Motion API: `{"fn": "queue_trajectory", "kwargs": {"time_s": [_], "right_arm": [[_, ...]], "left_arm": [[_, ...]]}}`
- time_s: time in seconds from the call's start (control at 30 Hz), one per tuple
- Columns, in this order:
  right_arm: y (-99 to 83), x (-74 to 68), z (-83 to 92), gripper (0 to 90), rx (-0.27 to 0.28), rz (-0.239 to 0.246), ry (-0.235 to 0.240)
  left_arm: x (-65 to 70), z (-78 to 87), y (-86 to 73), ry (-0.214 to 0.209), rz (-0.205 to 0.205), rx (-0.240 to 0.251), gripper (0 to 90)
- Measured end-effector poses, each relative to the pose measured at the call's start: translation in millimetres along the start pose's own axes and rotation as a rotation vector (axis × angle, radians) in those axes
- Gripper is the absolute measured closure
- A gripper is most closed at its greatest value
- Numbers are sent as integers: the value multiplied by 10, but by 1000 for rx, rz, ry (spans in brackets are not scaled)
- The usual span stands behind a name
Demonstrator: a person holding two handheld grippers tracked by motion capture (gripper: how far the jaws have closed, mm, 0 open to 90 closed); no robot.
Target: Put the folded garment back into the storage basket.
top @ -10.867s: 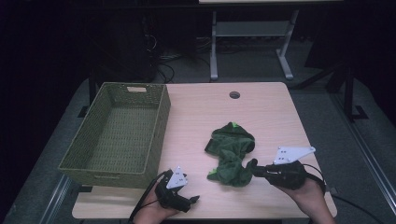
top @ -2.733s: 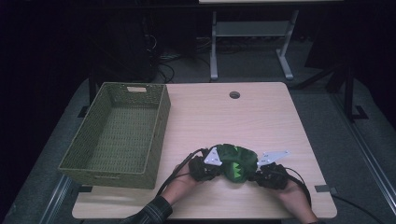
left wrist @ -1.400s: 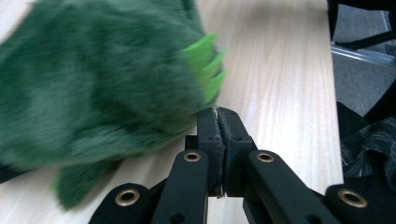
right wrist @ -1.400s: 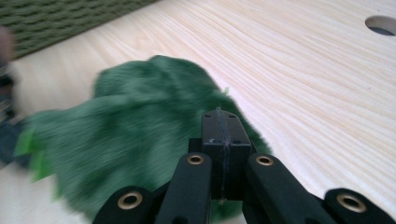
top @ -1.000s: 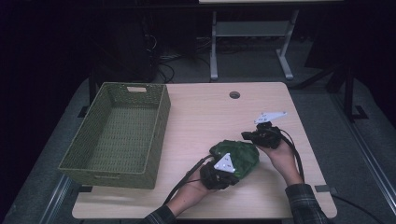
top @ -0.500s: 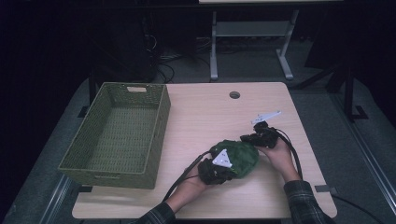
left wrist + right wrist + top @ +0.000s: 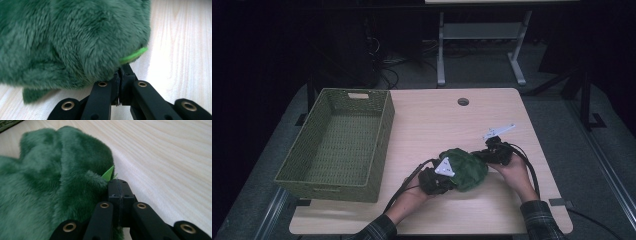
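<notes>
So the green plush cloth [image 7: 464, 167] sits bunched in a ball on the table [image 7: 432, 125], around 3 o'clock of the wicker basket [image 7: 337, 140]. Left gripper [image 7: 447, 181] pinches its fuzzy edge at the 8 o'clock side, jaws pressed tight on the fabric. Right gripper [image 7: 484, 156] clamps the 2 o'clock side the same way. Compared with half a second back, the bundle has barely shifted; the left hand has slid slightly.
</notes>
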State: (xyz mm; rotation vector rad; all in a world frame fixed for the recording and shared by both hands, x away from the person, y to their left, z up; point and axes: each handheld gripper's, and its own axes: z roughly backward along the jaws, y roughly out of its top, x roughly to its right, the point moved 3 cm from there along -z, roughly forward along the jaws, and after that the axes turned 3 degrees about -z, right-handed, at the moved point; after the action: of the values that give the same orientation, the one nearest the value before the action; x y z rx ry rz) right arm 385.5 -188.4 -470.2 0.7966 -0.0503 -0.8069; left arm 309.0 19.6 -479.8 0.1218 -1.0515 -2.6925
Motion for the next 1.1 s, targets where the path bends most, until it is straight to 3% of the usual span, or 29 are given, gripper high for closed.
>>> {"fn": "queue_trajectory", "kwargs": {"time_s": [0.07, 0.4, 0.57, 0.77, 0.87, 0.97, 1.03, 1.1], "right_arm": [[-22, -22, 25, 898, 7, 0, 4], [-208, -141, 113, 899, 24, 21, 18], [-245, -237, 140, 899, 22, 33, 34], [-337, -321, 185, 898, 16, 38, 34], [-378, -344, 199, 891, 19, 41, 13], [-413, -304, 243, 808, 39, 18, -25], [-446, -265, 310, 757, 78, 6, -57], [-485, -227, 357, 680, 91, -10, -86]], "left_arm": [[-13, 4, -16, 3, 21, 6, 881], [-124, 76, -104, 12, 21, -20, 881], [-190, 133, -135, 31, 1, -47, 881], [-302, 196, -178, 51, 18, -33, 880], [-319, 221, -184, 45, 13, -38, 871], [-319, 261, -194, 41, 36, -19, 831], [-325, 305, -221, 34, 16, -42, 791], [-309, 336, -234, 29, 30, -29, 738]]}}
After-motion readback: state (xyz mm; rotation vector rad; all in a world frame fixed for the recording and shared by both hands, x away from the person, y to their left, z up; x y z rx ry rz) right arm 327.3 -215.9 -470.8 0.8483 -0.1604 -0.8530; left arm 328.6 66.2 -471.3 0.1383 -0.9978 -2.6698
